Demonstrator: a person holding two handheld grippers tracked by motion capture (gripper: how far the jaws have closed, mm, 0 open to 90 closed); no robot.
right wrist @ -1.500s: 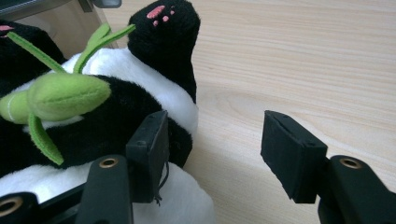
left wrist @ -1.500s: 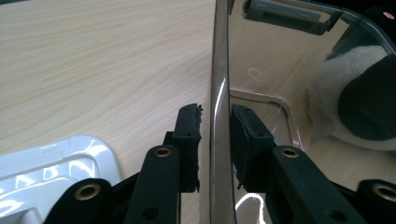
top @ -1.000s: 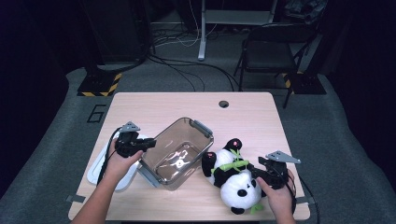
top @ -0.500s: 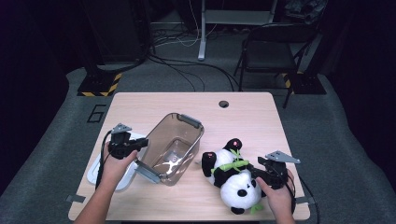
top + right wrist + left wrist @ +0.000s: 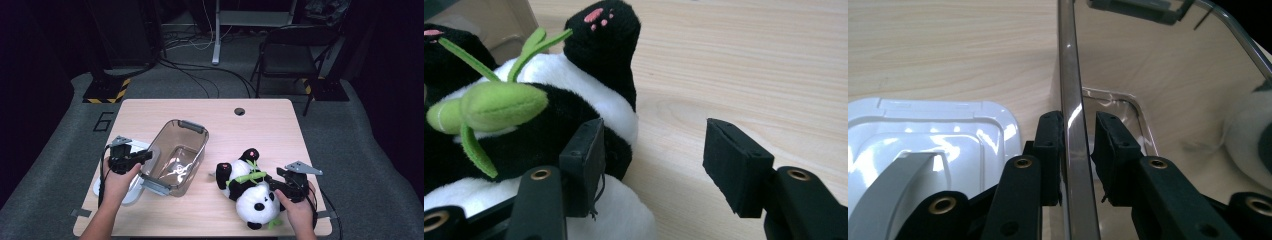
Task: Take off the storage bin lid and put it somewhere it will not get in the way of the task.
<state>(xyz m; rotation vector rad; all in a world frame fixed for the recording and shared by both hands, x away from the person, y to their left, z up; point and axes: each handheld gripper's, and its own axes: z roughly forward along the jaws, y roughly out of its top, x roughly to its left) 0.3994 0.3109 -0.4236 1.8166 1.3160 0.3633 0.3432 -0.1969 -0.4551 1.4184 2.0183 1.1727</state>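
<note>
Two hand-held grippers were seen on the pale wooden worktop (image 5: pixel 280 120). The left hand-held gripper (image 5: pixel 1077 150) had just been opening, its pads slightly parted about the rim of the clear plastic tub (image 5: pixel 180 155), whose thin glossy wall was shown edge-on in its own view. A white lid (image 5: pixel 131 177) lay just beside. The right hand-held gripper (image 5: pixel 651 155) stood half open, one pad against the plush panda (image 5: pixel 252 192), nothing gripped.

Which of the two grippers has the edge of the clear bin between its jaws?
The left gripper: the clear bin wall runs up between its jaws. The right gripper stands open beside the plush panda, with bare table between its pads.
</note>
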